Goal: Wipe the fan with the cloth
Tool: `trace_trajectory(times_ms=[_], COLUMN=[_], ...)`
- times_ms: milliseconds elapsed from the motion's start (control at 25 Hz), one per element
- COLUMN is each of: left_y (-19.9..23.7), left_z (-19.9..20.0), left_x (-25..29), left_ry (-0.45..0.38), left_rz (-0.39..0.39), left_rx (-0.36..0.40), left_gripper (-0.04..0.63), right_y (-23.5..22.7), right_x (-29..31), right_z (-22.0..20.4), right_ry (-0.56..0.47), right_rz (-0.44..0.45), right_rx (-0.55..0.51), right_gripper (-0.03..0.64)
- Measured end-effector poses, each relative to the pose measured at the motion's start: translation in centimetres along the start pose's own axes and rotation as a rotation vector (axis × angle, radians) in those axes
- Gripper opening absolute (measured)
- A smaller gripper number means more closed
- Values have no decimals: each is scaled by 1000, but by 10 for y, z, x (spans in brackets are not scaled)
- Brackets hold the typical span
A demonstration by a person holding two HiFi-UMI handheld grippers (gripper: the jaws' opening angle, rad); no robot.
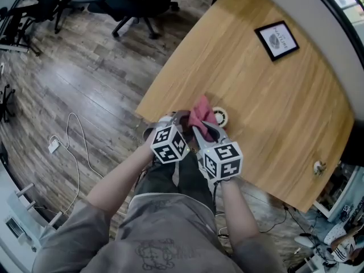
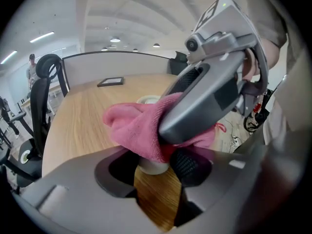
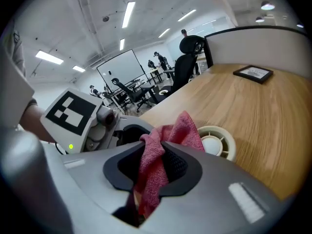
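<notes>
A small cream fan (image 1: 219, 117) stands near the front edge of the wooden table (image 1: 284, 107). In the left gripper view, my left gripper (image 2: 155, 162) is shut on its white stem (image 2: 152, 166). A pink cloth (image 1: 202, 111) is draped over the fan's left side. My right gripper (image 3: 158, 162) is shut on this cloth (image 3: 156, 165), and the round grille of the fan (image 3: 217, 141) shows just past it. In the head view the left gripper (image 1: 179, 119) and right gripper (image 1: 200, 125) sit side by side at the fan. The right gripper's body (image 2: 214, 82) crosses the left gripper view.
A black-framed picture (image 1: 277, 40) lies at the table's far side. A small pale object (image 1: 319, 166) sits near the right edge. Office chairs (image 1: 133, 4) stand on the wooden floor beyond, and a white cable with a plug (image 1: 55, 145) lies on the floor at left.
</notes>
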State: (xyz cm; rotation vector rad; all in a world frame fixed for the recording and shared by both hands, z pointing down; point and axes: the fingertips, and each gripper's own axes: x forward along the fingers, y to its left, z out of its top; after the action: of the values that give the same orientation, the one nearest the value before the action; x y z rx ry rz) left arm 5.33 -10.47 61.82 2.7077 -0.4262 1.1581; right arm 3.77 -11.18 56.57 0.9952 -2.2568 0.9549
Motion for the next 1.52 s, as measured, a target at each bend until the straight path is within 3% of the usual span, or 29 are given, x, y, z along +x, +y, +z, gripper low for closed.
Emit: trace_trajectory(times_ms=[200, 480, 680, 840, 960, 1040, 1280, 1520], left_y=[2, 2, 1, 1, 2, 2, 1, 2], left_z=[1, 1, 1, 1, 1, 1, 0, -1], left_x=[4, 3, 1, 1, 2, 2, 2, 4], left_ry=[5, 3, 0, 2, 3, 3, 4, 14], left_rz=[-2, -3, -2, -2, -4, -5, -4, -8], left_rx=[-13, -11, -10, -10, -11, -10, -7, -20], left_gripper=[196, 196, 196, 196, 196, 196, 196, 196], right_y=[-29, -97, -107, -70, -45, -39, -5, -35], right_x=[-22, -62, -57, -31, -16, -14, -6, -29], right_z=[-9, 11, 29, 28, 20, 17, -14, -18], right_ry=[57, -96, -145, -158, -138, -123, 50, 69], right_rz=[-57, -306, -429, -332, -225, -209, 15, -70], right_rx=[-59, 58, 50, 39, 101, 93, 50, 16], right_gripper=[75, 77, 76, 76, 75, 76, 77, 75])
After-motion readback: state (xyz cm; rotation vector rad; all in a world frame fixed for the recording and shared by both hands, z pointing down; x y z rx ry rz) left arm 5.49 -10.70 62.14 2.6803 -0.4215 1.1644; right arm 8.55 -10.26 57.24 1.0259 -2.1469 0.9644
